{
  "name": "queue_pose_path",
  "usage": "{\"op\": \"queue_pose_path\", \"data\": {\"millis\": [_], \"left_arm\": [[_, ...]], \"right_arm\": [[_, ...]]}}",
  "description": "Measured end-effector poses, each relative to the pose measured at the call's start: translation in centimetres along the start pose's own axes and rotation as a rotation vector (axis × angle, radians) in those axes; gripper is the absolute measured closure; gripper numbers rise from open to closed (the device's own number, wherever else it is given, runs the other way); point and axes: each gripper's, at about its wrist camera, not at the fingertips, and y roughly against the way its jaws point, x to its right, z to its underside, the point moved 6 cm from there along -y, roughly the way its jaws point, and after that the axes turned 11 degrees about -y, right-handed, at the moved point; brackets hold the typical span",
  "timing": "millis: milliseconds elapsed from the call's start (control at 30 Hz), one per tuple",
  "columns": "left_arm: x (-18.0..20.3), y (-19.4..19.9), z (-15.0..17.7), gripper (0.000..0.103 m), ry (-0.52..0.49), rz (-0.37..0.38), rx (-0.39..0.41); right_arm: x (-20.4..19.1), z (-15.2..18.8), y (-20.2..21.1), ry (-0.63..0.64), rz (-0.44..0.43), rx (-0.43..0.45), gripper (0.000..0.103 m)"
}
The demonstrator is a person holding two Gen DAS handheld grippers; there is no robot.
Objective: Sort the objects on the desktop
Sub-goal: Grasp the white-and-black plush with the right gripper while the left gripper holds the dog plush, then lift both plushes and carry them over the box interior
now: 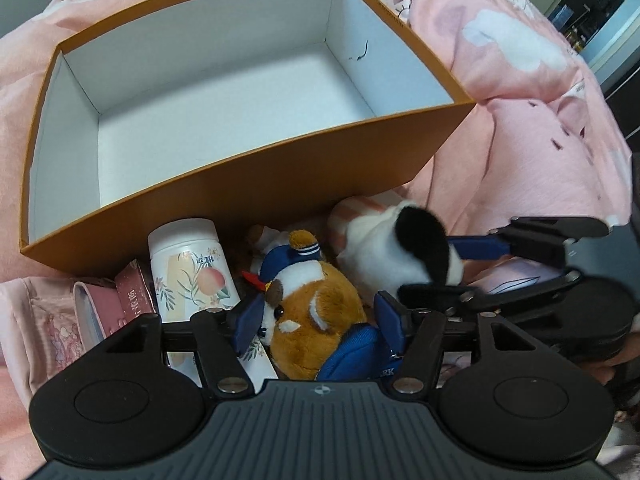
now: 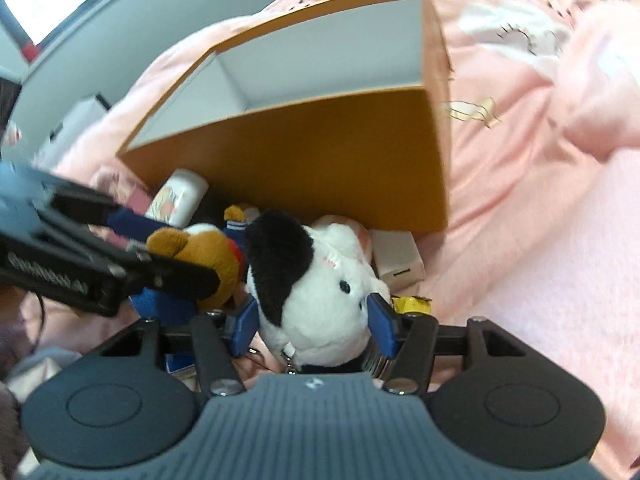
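A rumpled pink bedspread is seen serving as the work surface, with an empty orange box set open-topped upon it and a heap of small things piled just before its near wall. The brown hamster plush is framed directly ahead of the left gripper, lying between the blue pads, which are spread wide to either side of it; firm pressure cannot be made out, so the toy is judged bracketed rather than gripped. The black-and-white plush lies just beside it, on the right, and is straddled by the right gripper, whose pads sit against its flanks; whether they truly clamp it cannot be told. A white peach-printed canister and a pink packet are left leaning by the box wall. Both toys are judged near enough to be lifted forward over that wall, each by its own hand.
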Motion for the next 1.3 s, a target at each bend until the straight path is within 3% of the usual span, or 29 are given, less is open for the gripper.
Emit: {"op": "queue_pose_path", "data": {"millis": [233, 333, 400, 667, 1300], "left_arm": [[1.6, -1.5, 1.3, 0.033, -0.136, -0.145, -0.037], [1.6, -1.4, 1.3, 0.039, -0.124, -0.171, -0.017], [1.3, -1.0, 1.4, 0.043, -0.098, -0.161, -0.002], [0.9, 2.6, 1.1, 0.046, -0.055, -0.142, 0.087], [-1.5, 10.1, -2.0, 0.053, 0.049, -0.092, 0.328]], "right_arm": [[0.7, 0.1, 0.6, -0.048, -0.032, 0.008, 0.045], [1.2, -0.3, 0.7, -0.04, -0.029, 0.011, 0.046], [0.0, 0.1, -0.5, -0.038, -0.034, 0.02, 0.047], [-0.2, -0.6, 2.2, -0.08, -0.088, 0.071, 0.048], [-5.0, -5.2, 7.6, 0.076, -0.177, 0.237, 0.051]]}}
